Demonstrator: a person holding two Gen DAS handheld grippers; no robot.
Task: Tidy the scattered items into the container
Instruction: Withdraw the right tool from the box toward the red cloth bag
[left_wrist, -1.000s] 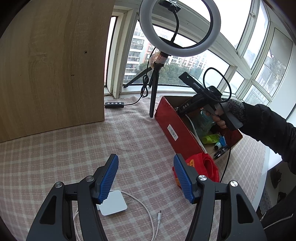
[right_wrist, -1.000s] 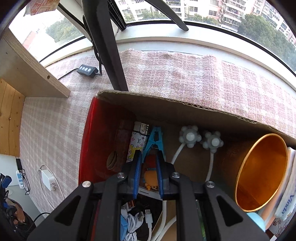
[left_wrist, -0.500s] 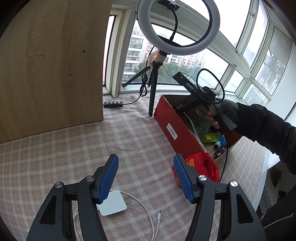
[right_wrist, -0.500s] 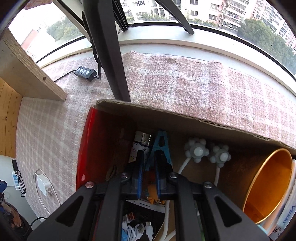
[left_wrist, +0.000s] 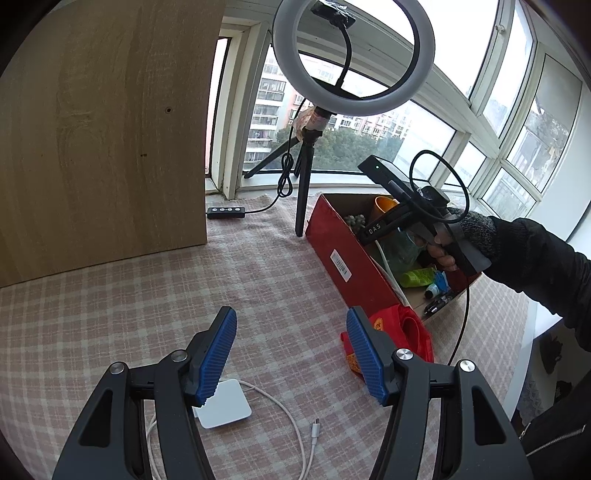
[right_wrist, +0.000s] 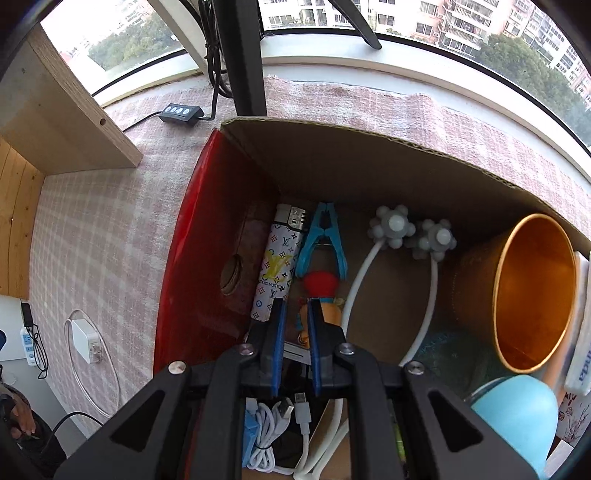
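The red cardboard box (left_wrist: 345, 258) stands on the checked cloth and also shows in the right wrist view (right_wrist: 177, 266). My left gripper (left_wrist: 291, 354) is open and empty above the cloth. A white charger (left_wrist: 223, 408) with its cable lies under its left finger, and a red bag (left_wrist: 410, 332) lies by the right finger. My right gripper (right_wrist: 295, 325) hangs inside the box with its jaws nearly closed over a small red and orange toy (right_wrist: 321, 291); I cannot tell whether they grip it. A patterned lighter (right_wrist: 275, 266) and a blue clip (right_wrist: 325, 240) lie beside it.
A ring light on a tripod (left_wrist: 306, 192) stands behind the box with its remote (left_wrist: 225, 212) on the cloth. A wooden panel (left_wrist: 99, 129) rises at the left. The box also holds an orange cup (right_wrist: 532, 291), a white massager (right_wrist: 395, 229), cables (right_wrist: 273, 424) and a blue ball (right_wrist: 517, 413).
The right gripper has moved back and up inside the box, so the lighter, clip and toy show further ahead of its fingers. The left gripper has stayed still.
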